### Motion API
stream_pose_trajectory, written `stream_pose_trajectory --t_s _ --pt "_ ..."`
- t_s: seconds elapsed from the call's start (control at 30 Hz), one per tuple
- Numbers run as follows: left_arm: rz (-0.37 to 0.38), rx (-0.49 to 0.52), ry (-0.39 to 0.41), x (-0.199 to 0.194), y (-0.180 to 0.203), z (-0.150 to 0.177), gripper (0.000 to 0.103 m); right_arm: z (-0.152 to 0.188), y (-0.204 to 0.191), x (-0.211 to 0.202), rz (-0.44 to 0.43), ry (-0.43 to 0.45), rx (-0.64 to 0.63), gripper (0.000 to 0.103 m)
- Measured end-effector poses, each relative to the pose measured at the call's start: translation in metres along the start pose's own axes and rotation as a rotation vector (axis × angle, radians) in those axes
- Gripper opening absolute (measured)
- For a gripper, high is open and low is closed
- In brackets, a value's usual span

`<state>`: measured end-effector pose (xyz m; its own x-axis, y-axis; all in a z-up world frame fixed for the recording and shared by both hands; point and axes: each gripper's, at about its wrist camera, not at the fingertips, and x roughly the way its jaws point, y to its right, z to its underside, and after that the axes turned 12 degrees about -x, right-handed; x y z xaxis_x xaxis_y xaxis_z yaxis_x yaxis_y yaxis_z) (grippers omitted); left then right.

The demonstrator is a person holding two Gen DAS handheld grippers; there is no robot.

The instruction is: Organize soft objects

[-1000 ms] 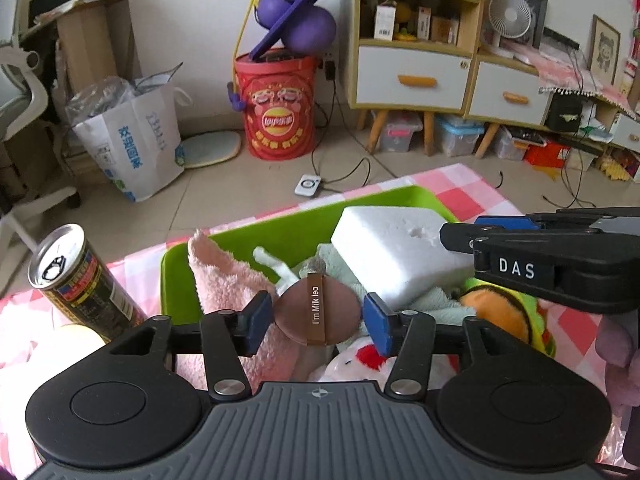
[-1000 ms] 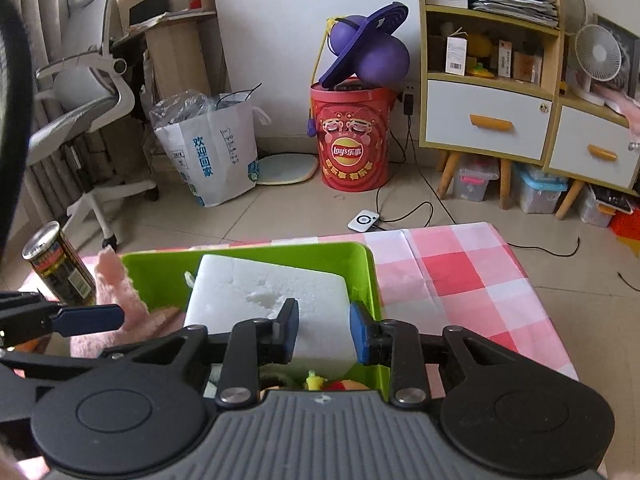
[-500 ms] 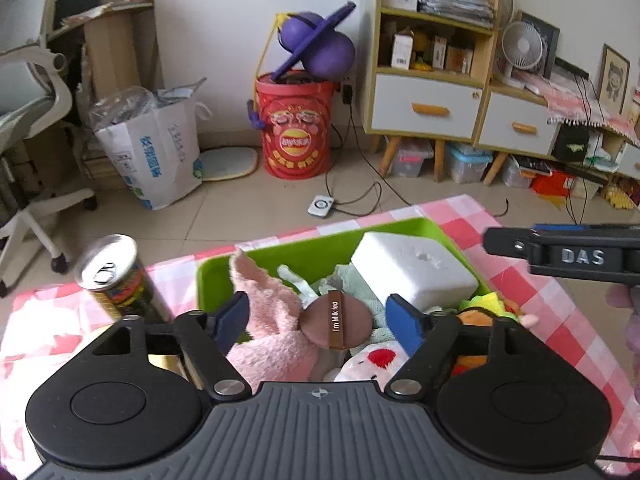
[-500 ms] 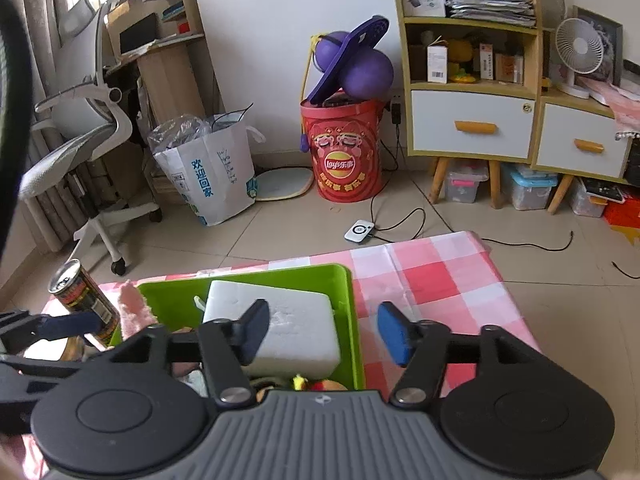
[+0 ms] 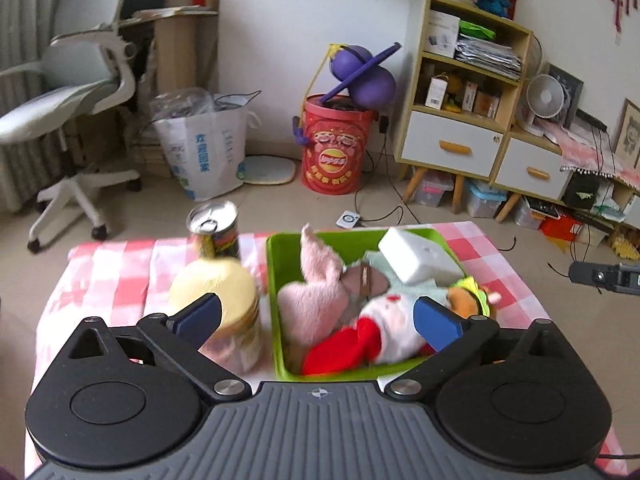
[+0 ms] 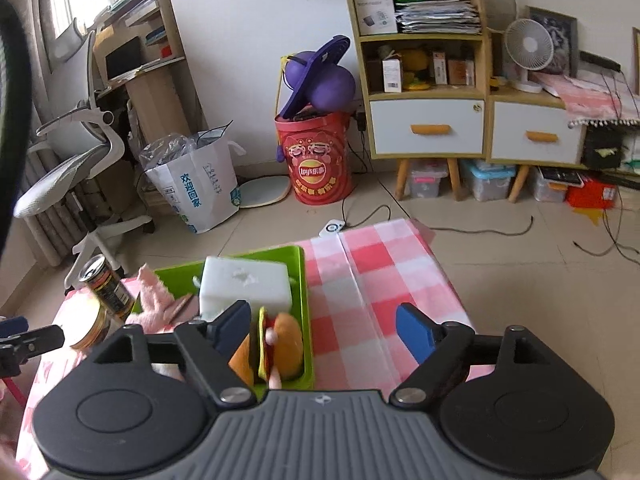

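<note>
A green bin (image 5: 280, 264) on the pink checked tablecloth holds soft things: a pink plush (image 5: 312, 296), a brown round puff (image 5: 366, 280), a white foam block (image 5: 416, 256), a white and red plush (image 5: 380, 332) and an orange burger plush (image 5: 468, 300). My left gripper (image 5: 316, 320) is open and empty, raised above the bin's near end. My right gripper (image 6: 324, 328) is open and empty, above the bin's right rim (image 6: 306, 304) and the burger plush (image 6: 280, 344). The foam block (image 6: 244, 284) lies at the bin's far end.
A drink can (image 5: 214, 230) and a jar with a yellow lid (image 5: 224, 308) stand left of the bin. The tablecloth (image 6: 380, 288) extends right of the bin. On the floor beyond are a red bucket (image 5: 336, 152), a white bag (image 5: 204, 152), a chair and cabinets.
Both grippers let go, the left of the brown puff and the right of the foam block, opened wide, and pulled back and up from the bin. Both objects stay in the bin.
</note>
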<state>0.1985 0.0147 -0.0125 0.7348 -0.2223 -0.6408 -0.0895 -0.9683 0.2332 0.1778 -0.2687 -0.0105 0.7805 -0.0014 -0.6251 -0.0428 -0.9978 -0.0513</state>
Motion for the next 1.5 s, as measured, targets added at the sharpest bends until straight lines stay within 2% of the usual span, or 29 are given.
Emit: stream_pose_trajectory --t_s 0.23,0.4,0.67,0.77,0.9,1.07,1.5 --pt "-0.061 -0.069 -0.053 -0.031 -0.005 0.039 0.098 0.042 -0.012 -0.03 -0.018 -0.05 0.018 0.067" --pt "-0.122 -0.066 -0.083 -0.051 0.0 0.065 0.098 0.062 -0.035 -0.045 -0.002 -0.111 -0.017 0.068" --pt "-0.166 -0.076 -0.078 -0.076 0.01 0.088 0.098 0.076 -0.069 -0.081 0.005 -0.084 -0.1 0.076" --pt "-0.18 -0.09 -0.083 -0.079 0.012 0.092 0.098 0.08 -0.077 -0.088 0.012 -0.083 -0.123 0.079" --pt "-0.163 -0.087 -0.08 -0.085 0.019 0.092 0.098 0.079 -0.085 -0.09 0.008 -0.079 -0.14 0.08" --pt "-0.196 -0.065 -0.079 -0.086 0.025 0.093 0.098 0.079 -0.092 -0.087 0.0 -0.087 -0.149 0.08" --pt "-0.219 -0.026 -0.081 -0.084 0.034 0.099 0.098 0.08 -0.087 -0.089 0.013 -0.091 -0.137 0.08"
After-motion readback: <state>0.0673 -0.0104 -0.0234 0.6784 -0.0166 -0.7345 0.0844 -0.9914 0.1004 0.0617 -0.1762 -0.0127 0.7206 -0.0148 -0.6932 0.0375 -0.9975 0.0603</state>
